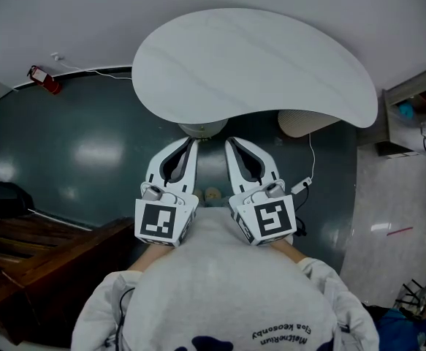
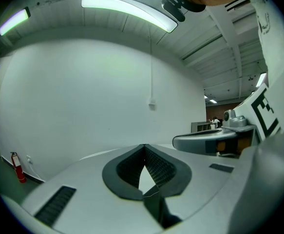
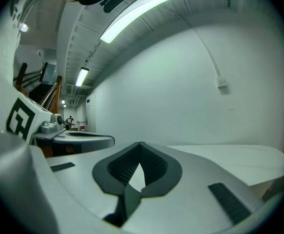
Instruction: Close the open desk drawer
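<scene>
Cube markers [image 1: 161, 223]: black-and-white square codes
Left gripper [image 1: 192, 143]: jaws together, empty, ribbed dark pads [image 2: 159, 165]
Right gripper [image 1: 231, 143]: jaws together, empty
Table [image 1: 256, 57]: smooth white, kidney-shaped top

The white tabletop [image 1: 256, 64] pretty much swallows its base [image 1: 202, 129] and half of the pale round thing [image 1: 300, 123] next to it. The dark wooden furniture [image 1: 44, 258] runs off the left edge. The shelf unit [image 1: 417, 112] gets chopped on the right, and the stuff on it is too tiny to tell.
</scene>
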Available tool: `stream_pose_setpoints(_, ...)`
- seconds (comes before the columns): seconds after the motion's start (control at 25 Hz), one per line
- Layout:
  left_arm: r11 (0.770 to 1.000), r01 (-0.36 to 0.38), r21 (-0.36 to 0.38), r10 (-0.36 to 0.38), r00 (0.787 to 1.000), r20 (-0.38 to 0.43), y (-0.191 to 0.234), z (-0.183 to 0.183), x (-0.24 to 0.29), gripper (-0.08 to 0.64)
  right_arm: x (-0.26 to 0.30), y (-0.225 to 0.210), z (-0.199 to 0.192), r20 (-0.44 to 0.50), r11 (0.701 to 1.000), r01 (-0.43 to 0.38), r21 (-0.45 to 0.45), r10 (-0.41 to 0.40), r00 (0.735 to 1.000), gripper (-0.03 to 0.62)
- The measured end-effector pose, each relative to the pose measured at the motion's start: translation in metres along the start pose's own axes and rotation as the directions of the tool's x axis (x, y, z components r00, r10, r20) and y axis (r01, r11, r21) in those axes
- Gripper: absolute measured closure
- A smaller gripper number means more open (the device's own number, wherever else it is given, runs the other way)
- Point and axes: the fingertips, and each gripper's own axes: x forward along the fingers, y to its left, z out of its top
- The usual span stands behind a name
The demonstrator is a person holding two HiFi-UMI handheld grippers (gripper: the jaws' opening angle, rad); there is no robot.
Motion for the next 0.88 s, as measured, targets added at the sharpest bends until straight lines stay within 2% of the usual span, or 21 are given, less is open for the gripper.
stream_pose_setpoints(0.48,0.999,-0.012,0.031,0.013,1.0,-0.017,0.006,-0.006,-0.006,0.551,0.002,0.006,-0.007,-0.02,0.999,-0.032,-0.004,0.032,0.999,0.577)
stream_pose_setpoints(0.88,1.0,-0.025,0.01,0.025,0.999,-0.036,0.016,-0.017,-0.012,0.551,0.01,0.012,-0.016,-0.047,0.999,-0.05,-0.002,0.05,0.998,0.577)
